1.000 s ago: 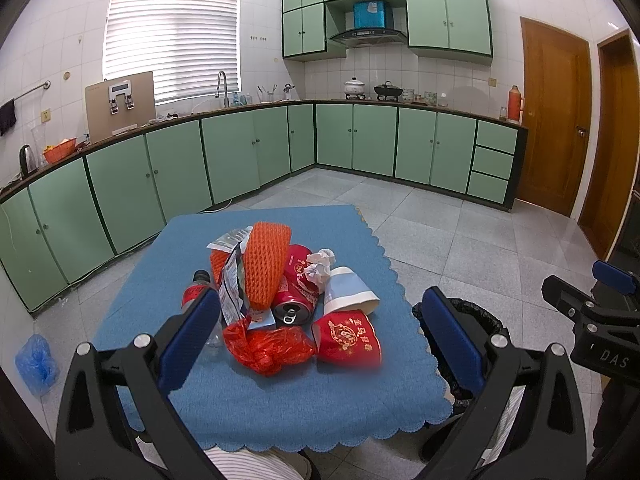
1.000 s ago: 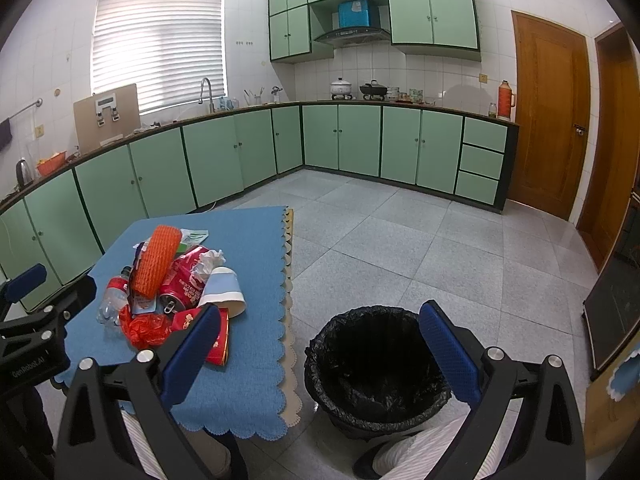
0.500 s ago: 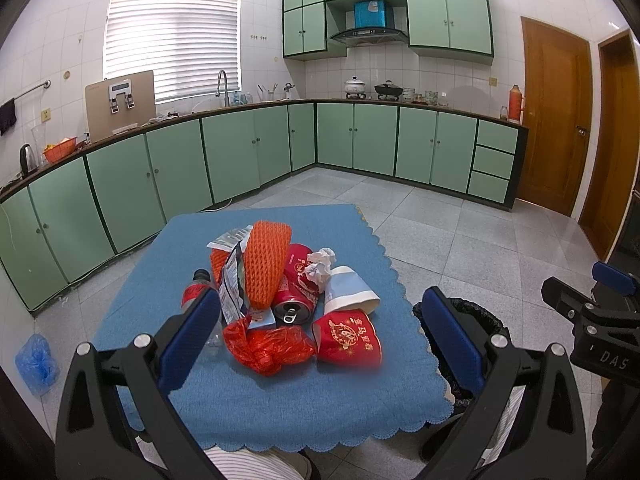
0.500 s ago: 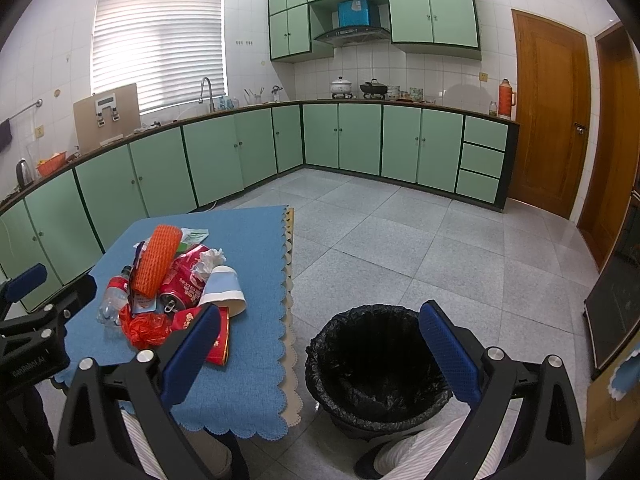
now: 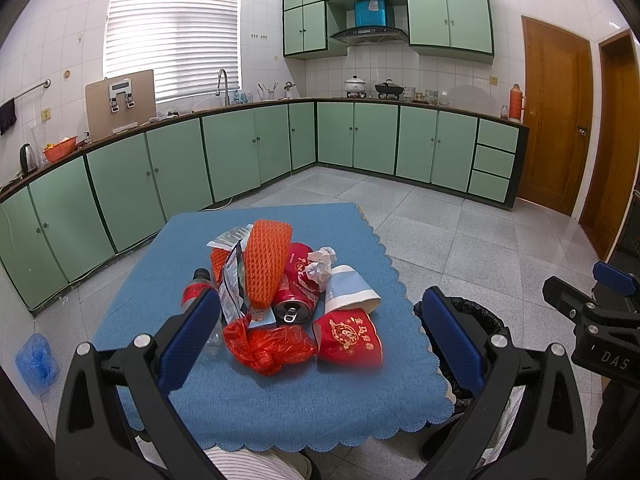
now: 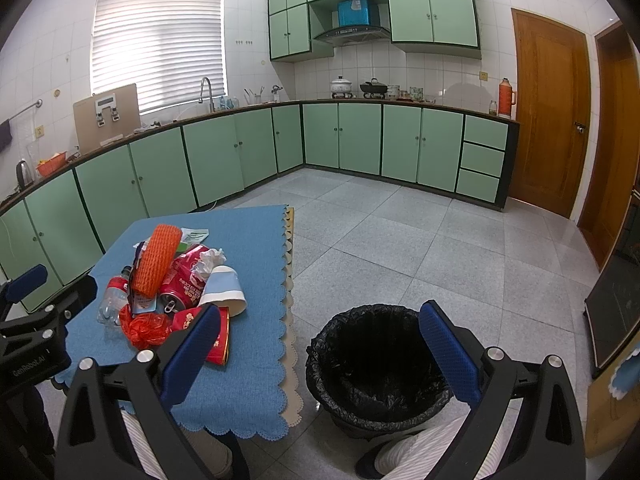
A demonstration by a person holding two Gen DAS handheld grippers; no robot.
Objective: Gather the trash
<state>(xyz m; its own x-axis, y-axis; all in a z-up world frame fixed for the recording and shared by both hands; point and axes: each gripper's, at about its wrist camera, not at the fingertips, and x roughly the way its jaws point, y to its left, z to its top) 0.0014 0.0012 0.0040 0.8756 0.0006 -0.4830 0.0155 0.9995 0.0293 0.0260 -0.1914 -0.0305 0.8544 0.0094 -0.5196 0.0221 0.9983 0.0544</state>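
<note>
A pile of trash lies on a low table with a blue cloth (image 5: 280, 408): an orange foam net (image 5: 266, 262), a red can (image 5: 298, 294), crumpled tissue (image 5: 320, 264), a pale blue paper cup (image 5: 348, 290), a red paper cup (image 5: 348, 338), a red plastic bag (image 5: 268, 344), a snack wrapper (image 5: 232, 280) and a plastic bottle (image 5: 196, 292). My left gripper (image 5: 320, 340) is open and empty, just in front of the pile. My right gripper (image 6: 320, 352) is open and empty above a black-lined bin (image 6: 378, 364) on the floor right of the table (image 6: 248, 392).
Green kitchen cabinets (image 5: 240, 148) run along the left and far walls. A wooden door (image 5: 556, 116) is at the right. A blue bag (image 5: 36, 360) lies on the tiled floor at the left. The person's striped legs (image 6: 412, 448) are below the grippers.
</note>
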